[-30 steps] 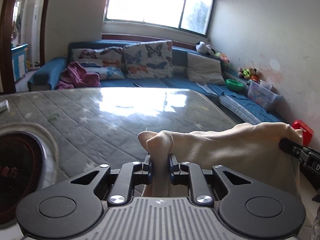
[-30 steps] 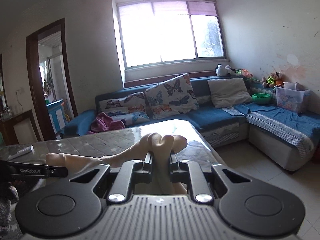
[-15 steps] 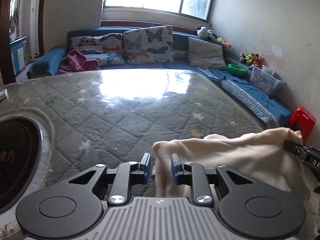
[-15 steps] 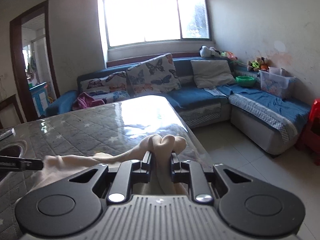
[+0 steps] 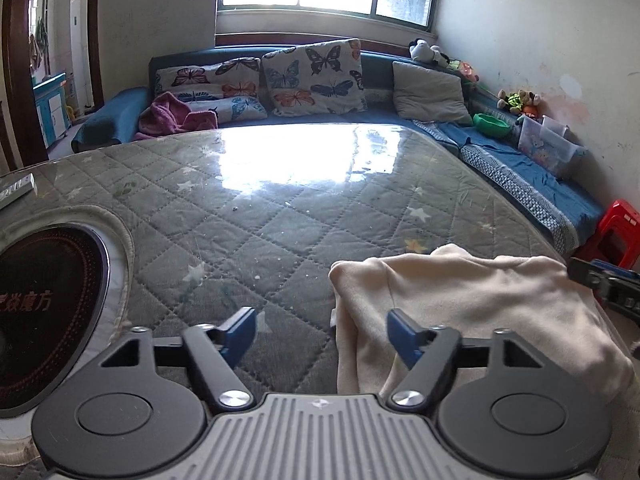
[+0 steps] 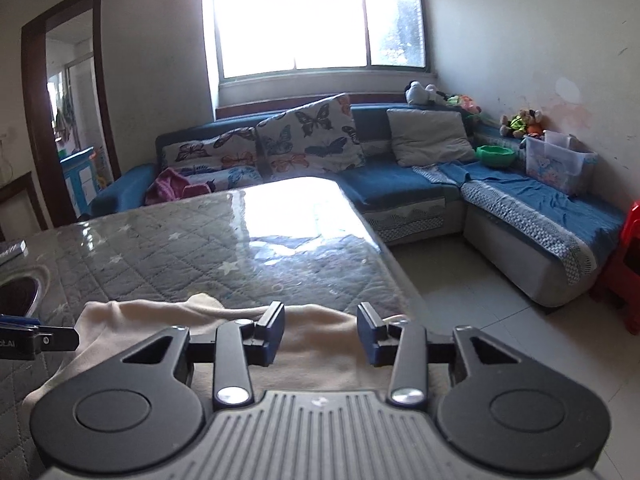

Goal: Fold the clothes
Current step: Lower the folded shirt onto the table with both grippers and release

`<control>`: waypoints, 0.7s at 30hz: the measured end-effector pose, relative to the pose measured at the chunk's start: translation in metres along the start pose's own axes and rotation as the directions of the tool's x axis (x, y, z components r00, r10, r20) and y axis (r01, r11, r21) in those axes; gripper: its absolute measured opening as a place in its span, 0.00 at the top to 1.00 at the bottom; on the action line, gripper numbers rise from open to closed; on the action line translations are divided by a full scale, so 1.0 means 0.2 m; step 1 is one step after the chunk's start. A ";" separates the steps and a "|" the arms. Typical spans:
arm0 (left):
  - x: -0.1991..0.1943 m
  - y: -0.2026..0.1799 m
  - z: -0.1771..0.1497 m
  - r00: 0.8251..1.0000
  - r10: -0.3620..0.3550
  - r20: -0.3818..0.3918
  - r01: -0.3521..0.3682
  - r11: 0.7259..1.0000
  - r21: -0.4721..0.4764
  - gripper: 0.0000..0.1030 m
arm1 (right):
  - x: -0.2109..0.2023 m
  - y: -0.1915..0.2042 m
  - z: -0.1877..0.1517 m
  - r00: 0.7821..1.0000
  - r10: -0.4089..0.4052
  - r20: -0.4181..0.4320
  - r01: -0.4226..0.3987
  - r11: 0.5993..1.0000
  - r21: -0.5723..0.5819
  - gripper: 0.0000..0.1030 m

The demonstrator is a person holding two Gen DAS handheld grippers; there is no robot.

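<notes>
1. The left gripper (image 5: 321, 334) is seen nearest the lens, its jaws spread wide after just having been opening; nothing is pinched between them, though the blue right-hand finger (image 5: 402, 330) sits over the cream garment's edge.
2. The cream garment (image 5: 460, 300) is laid flat on the near right corner of the table, its left edge running between the left gripper's fingers, part of it draped toward the near edge.
3. The right gripper (image 6: 321, 330) is shown with its jaws parted to a middling gap, having just been opening too; the cloth lies beneath and between the fingers but is not clamped by the pads.
4. In the left wrist view, the right gripper's tip is glimpsed at the garment's far right side; whether it touches the cloth cannot be told.
5. The quilted grey table cover (image 5: 248, 216), dotted with stars and under a glossy clear sheet, is spread beyond the garment.
6. A round dark cooktop (image 5: 44, 304) is set into the table at the left.
7. A small flat grey object, possibly a remote (image 5: 16, 190), is found at the far left edge.
8. A red stool (image 5: 618, 232) is placed beside the table on the right.
9. A blue corner sofa (image 6: 404, 184) is seen beyond, carrying butterfly cushions (image 5: 316, 76) and a pink cloth (image 5: 172, 114).
10. A bright window (image 6: 316, 20) is set in the far wall.
</notes>
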State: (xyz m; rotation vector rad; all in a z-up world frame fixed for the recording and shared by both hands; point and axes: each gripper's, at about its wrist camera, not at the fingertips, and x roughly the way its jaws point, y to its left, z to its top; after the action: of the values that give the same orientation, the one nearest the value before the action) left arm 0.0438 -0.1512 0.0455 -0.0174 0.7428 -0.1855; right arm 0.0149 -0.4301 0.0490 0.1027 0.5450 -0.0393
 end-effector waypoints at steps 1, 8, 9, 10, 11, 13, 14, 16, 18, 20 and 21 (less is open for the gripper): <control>0.00 0.00 0.00 1.000 0.005 0.001 -0.005 1.000 0.005 0.16 | 0.02 0.01 0.00 1.000 0.006 -0.013 -0.006 1.000 0.000 0.44; -0.02 -0.01 -0.03 1.000 0.021 -0.006 -0.020 0.999 0.032 0.01 | 0.12 0.07 -0.06 0.997 0.003 -0.083 -0.005 1.000 -0.025 0.31; -0.03 -0.01 -0.03 1.000 0.021 -0.005 -0.021 0.999 0.033 0.00 | 0.11 0.08 -0.06 0.997 0.003 -0.079 -0.005 1.000 -0.031 0.30; -0.03 -0.01 -0.03 1.000 0.022 -0.003 -0.022 0.999 0.034 0.00 | 0.09 0.09 -0.06 0.997 0.003 -0.076 -0.005 0.999 -0.037 0.24; -0.04 -0.01 -0.04 1.000 0.022 -0.002 -0.022 0.999 0.035 0.00 | 0.08 0.10 -0.06 0.997 0.003 -0.073 -0.006 0.999 -0.044 0.16; -0.05 -0.02 -0.05 1.000 0.023 -0.003 -0.023 0.999 0.037 0.00 | 0.06 0.11 -0.07 0.998 0.001 -0.065 -0.004 0.998 -0.055 0.11; -0.06 -0.02 -0.05 1.000 0.023 -0.004 -0.023 0.999 0.037 0.00 | 0.04 0.12 -0.06 0.998 -0.003 -0.056 0.000 0.998 -0.059 0.10; -0.07 -0.02 -0.06 1.000 0.024 -0.005 -0.024 0.999 0.037 0.00 | 0.02 0.12 -0.06 0.999 -0.008 -0.045 0.006 0.998 -0.060 0.05; -0.08 -0.02 -0.07 1.000 0.024 -0.006 -0.024 0.999 0.039 0.00 | 0.00 0.11 -0.06 0.999 -0.004 -0.043 0.002 0.999 -0.050 0.02; -0.09 -0.02 -0.08 1.000 0.028 -0.007 -0.027 0.999 0.043 0.00 | -0.03 0.10 -0.06 0.999 -0.001 -0.039 0.000 0.999 -0.036 0.00; -0.10 -0.02 -0.09 1.000 0.029 -0.010 -0.029 0.999 0.045 0.00 | -0.04 0.10 -0.06 0.999 -0.003 -0.039 0.001 0.999 -0.032 0.00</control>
State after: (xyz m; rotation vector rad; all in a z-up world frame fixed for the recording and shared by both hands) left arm 0.0172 -0.1507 0.0459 0.0370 0.7488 -0.1745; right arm 0.0035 -0.4092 0.0438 0.0715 0.5849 -0.0305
